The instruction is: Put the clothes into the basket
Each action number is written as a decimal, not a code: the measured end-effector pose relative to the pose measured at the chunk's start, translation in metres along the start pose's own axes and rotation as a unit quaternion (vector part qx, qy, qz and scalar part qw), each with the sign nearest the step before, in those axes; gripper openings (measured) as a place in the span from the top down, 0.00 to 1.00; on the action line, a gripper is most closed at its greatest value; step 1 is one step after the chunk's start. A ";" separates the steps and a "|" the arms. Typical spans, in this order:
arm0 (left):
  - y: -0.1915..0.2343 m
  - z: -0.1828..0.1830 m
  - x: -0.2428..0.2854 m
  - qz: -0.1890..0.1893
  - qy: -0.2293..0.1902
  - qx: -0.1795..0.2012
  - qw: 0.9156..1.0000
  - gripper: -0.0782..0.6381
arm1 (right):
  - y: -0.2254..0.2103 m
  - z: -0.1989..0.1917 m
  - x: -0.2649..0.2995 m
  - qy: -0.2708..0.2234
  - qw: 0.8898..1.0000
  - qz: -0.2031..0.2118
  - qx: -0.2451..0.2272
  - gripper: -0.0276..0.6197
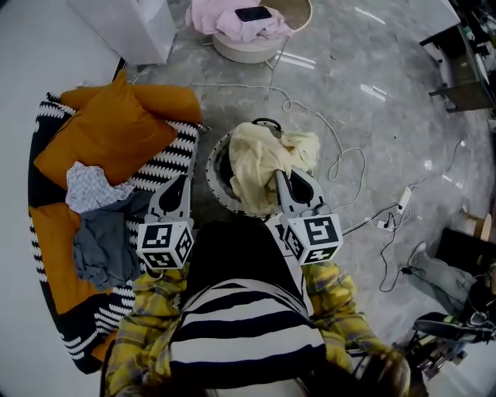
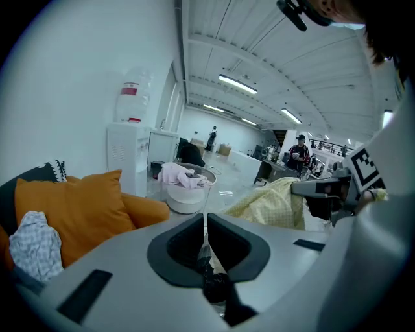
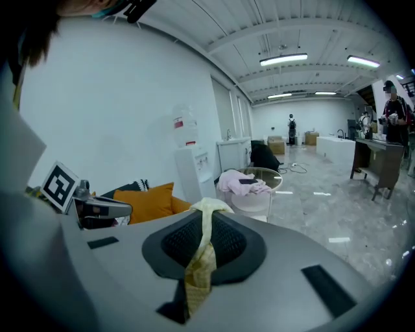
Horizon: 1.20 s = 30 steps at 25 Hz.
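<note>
my right gripper (image 3: 206,214) is clamping the yellow garment (image 1: 260,167) draping into the basket (image 1: 215,159) | my left gripper (image 2: 205,224) is sitting closed, empty | next, i'm judging: letting go inside, then fetching the grey clothes (image 1: 105,244)

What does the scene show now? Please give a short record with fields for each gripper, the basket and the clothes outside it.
left gripper: shut, nothing between its jaws
right gripper: shut on an edge of the yellow garment
basket: holds the yellow garment, which spills over its rim
clothes outside the basket: grey garment and white patterned garment, on the striped seat by the orange cushion
farther away: pink clothes on a round table
</note>
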<state>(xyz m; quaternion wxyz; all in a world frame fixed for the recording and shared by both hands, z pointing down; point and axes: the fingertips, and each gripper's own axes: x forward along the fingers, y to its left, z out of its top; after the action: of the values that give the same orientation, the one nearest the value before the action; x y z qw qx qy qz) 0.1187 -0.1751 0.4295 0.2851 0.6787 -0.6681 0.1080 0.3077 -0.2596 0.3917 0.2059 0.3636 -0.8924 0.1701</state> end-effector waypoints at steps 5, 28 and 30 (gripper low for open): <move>-0.007 -0.014 0.013 -0.011 0.029 0.008 0.999 0.85 | -0.009 -0.053 0.018 0.052 0.998 -0.006 0.019 0.88; 0.017 -0.031 -0.007 0.030 0.039 -0.026 0.998 0.85 | 0.013 -0.090 0.052 0.122 0.991 0.014 -0.056 0.64; 0.028 -0.030 -0.017 0.047 0.033 -0.037 0.998 0.85 | 0.024 -0.083 0.057 0.120 0.990 0.028 -0.066 0.64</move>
<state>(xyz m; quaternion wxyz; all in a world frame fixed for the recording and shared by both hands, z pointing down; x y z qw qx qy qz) 0.0975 -0.1432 0.4518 0.3261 0.6321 -0.6929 0.1187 0.2737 -0.2385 0.4873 0.3302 0.3014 -0.8802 0.1593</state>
